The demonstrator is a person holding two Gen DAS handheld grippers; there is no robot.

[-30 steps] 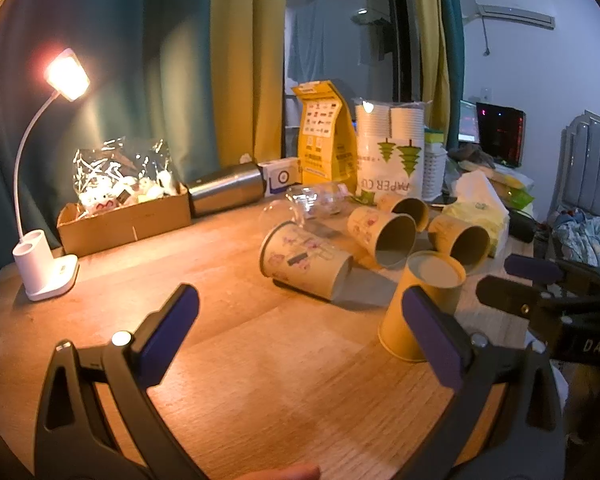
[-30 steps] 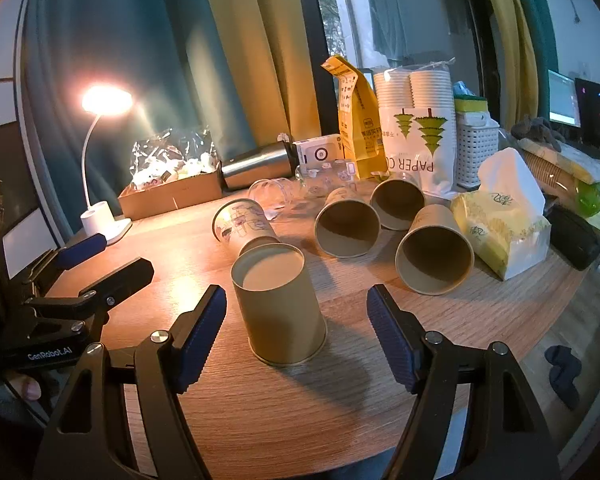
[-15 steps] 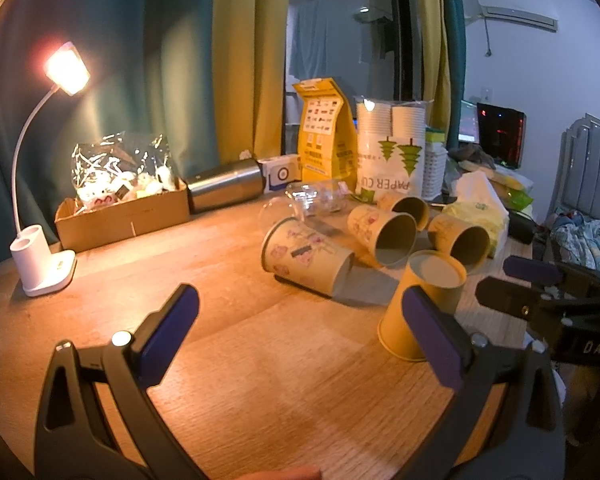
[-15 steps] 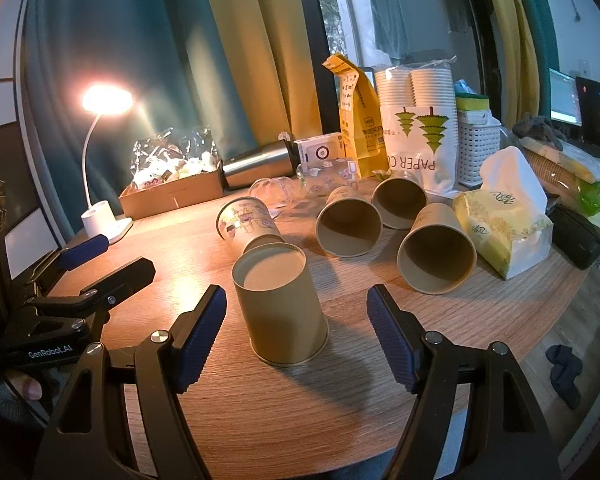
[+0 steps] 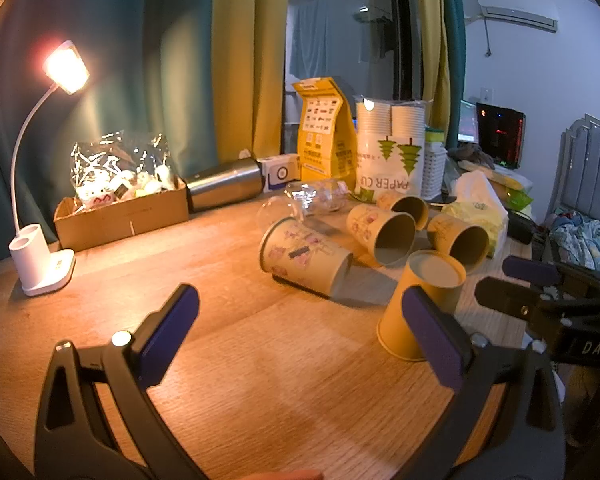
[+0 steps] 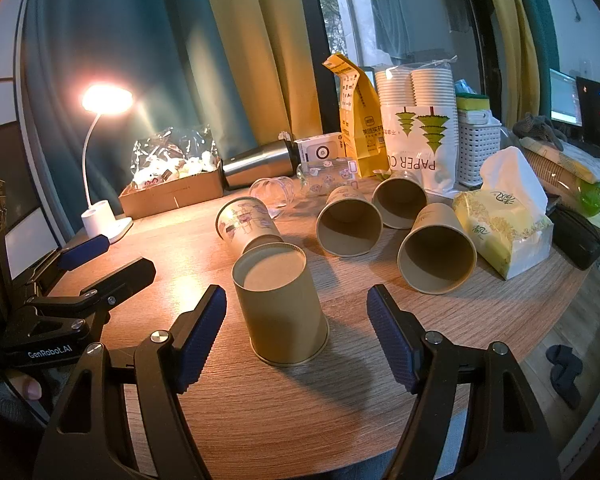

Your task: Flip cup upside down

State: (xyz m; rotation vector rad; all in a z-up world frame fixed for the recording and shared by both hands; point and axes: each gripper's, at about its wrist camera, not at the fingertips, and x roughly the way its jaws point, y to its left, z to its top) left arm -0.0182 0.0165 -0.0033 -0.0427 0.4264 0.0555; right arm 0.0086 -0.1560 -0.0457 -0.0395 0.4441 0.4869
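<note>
A tan paper cup [image 6: 278, 302] stands upside down on the round wooden table [image 6: 480, 320], base up; it also shows in the left wrist view [image 5: 420, 300]. My right gripper [image 6: 296, 332] is open, its blue pads either side of the cup's lower part without touching it. My left gripper [image 5: 300, 332] is open and empty over bare table, left of that cup. A patterned cup [image 5: 304, 256] lies on its side behind. Three more cups [image 6: 348, 224] lie on their sides with mouths toward the front.
A lit desk lamp [image 5: 40, 256] stands at the left. A cardboard box [image 5: 120, 212], steel flask [image 5: 224, 186], yellow bag [image 5: 320, 124], pack of paper cups [image 5: 392, 148], clear glasses [image 6: 272, 190] and tissue pack [image 6: 504, 224] line the back and right.
Both views shift only slightly. The upside-down cup stays put and both grippers stay open.
</note>
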